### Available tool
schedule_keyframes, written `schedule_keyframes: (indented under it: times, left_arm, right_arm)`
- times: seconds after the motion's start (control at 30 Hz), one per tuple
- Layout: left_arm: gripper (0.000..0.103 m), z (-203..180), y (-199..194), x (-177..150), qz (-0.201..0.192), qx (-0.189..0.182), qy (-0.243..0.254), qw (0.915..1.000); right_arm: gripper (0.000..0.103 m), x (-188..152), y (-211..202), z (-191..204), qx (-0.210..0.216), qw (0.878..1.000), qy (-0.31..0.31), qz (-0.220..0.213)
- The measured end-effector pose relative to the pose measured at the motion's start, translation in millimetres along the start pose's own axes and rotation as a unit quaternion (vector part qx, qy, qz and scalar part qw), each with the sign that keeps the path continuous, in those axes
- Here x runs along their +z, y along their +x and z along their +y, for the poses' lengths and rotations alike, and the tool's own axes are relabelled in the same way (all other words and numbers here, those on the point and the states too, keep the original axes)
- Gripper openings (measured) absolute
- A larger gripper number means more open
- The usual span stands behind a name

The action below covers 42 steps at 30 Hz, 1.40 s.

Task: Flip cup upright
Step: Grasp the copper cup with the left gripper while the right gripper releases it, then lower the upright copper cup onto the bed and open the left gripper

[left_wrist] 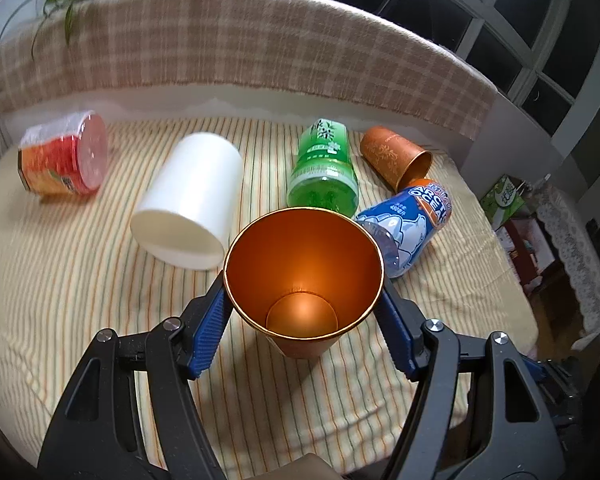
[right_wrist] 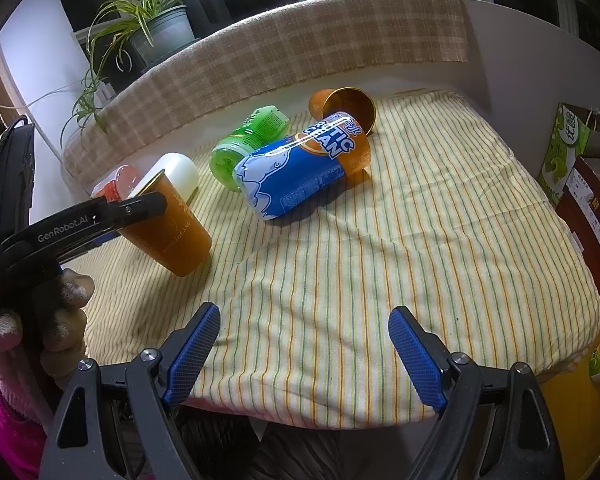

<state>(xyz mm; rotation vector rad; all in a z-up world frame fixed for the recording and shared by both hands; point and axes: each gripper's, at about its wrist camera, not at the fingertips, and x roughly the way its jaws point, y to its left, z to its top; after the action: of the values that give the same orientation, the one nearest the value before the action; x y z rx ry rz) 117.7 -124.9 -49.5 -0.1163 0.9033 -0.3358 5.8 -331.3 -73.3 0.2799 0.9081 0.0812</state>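
Observation:
My left gripper (left_wrist: 303, 284) is shut on an orange cup (left_wrist: 303, 276), its blue pads on the cup's two sides near the rim. The cup's mouth faces the camera. In the right wrist view the same cup (right_wrist: 172, 232) is tilted, its base low over the striped cloth (right_wrist: 380, 240), with the left gripper (right_wrist: 140, 204) clamped near its rim. My right gripper (right_wrist: 304, 344) is open and empty above the cloth's near edge. A second orange cup (left_wrist: 396, 156) lies on its side at the back; it also shows in the right wrist view (right_wrist: 344, 106).
A white cup (left_wrist: 192, 200), a green bottle (left_wrist: 324, 164), a blue Arctic Ocean bottle (left_wrist: 408, 220) and a red-lidded container (left_wrist: 66, 156) lie on their sides on the cloth. A plaid backrest (left_wrist: 240, 40) rises behind. Boxes (right_wrist: 580, 184) stand to the right.

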Motion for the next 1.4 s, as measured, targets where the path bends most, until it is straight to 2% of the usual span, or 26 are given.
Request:
schedule_keyframes:
  times: [0.23, 0.47, 1.4]
  left_arm:
    - [0.071, -6.2, 2.7, -0.4, -0.014, 0.017, 0.026, 0.9994]
    - [0.07, -8.6, 5.7, -4.6, -0.01, 0.015, 0.038, 0.9991]
    - [0.071, -6.9, 8.4, -17.6, 0.028, -0.032, 0.034, 0.9985]
  right_arm:
    - [0.088, 0.7, 0.5, -1.0, -0.001, 1.0, 0.002, 0.001]
    - [0.088, 0.9, 1.0, -0.6, -0.002, 1.0, 0.001, 0.0]
    - [0.088, 4.0, -2.7, 8.8, -0.004, 1.0, -0.007, -0.005]
